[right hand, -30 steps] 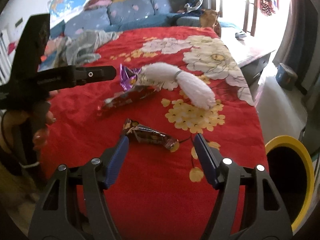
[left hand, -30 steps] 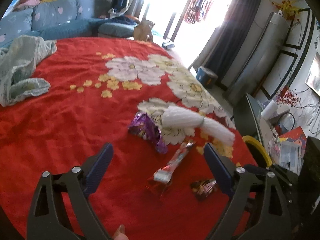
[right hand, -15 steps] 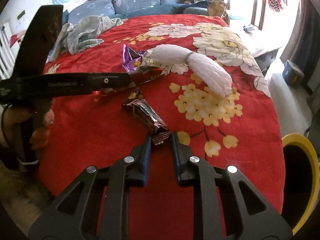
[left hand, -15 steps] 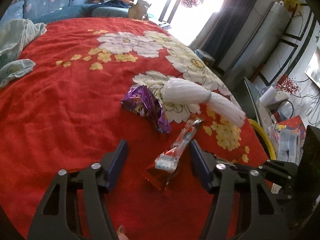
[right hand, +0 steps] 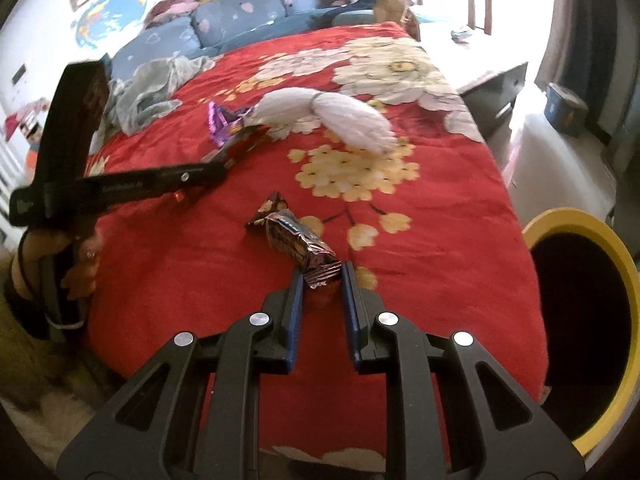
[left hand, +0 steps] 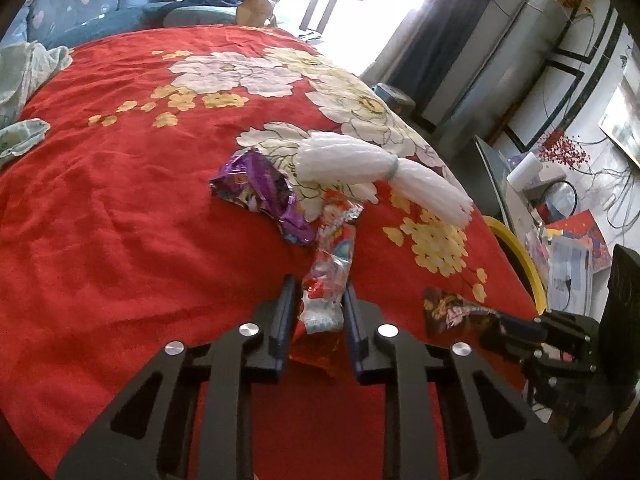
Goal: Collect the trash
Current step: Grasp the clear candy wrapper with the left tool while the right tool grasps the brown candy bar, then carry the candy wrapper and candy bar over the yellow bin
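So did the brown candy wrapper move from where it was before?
Yes. The brown wrapper turned. Earlier it lay crosswise before the yellow flower cluster; now it runs lengthwise toward the right gripper, whose jaws have closed on its near end.

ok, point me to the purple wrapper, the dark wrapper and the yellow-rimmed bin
purple wrapper [left hand: 256, 190]: left wrist view, middle of the crumpled foil.
dark wrapper [right hand: 298, 240]: right wrist view, middle of the packet, ahead of the gripper.
yellow-rimmed bin [right hand: 578, 218]: right wrist view, top of the yellow rim.
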Tool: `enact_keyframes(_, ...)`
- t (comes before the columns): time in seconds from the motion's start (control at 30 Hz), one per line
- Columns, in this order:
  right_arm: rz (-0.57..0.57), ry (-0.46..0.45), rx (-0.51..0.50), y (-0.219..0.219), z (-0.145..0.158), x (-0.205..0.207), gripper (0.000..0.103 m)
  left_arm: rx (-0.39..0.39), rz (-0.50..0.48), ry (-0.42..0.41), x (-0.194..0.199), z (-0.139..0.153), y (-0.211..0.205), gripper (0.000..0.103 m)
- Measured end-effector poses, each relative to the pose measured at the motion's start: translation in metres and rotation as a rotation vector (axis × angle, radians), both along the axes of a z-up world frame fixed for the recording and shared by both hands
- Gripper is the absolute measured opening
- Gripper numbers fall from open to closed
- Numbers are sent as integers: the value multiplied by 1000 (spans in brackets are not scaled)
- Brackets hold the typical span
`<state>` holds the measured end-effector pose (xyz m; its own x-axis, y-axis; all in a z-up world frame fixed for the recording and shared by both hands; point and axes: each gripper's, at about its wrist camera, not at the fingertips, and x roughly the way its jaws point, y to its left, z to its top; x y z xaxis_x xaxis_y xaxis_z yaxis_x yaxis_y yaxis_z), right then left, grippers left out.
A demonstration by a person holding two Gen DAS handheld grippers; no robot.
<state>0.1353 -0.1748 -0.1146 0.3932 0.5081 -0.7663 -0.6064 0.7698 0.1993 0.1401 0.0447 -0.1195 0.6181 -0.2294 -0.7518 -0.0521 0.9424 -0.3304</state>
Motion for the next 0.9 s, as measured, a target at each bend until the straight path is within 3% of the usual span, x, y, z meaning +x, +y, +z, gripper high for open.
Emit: enact_keyframes(0.9, -229, -64, 127, -75, 36, 23, 11, 3, -162, -124, -11, 46, -64, 19)
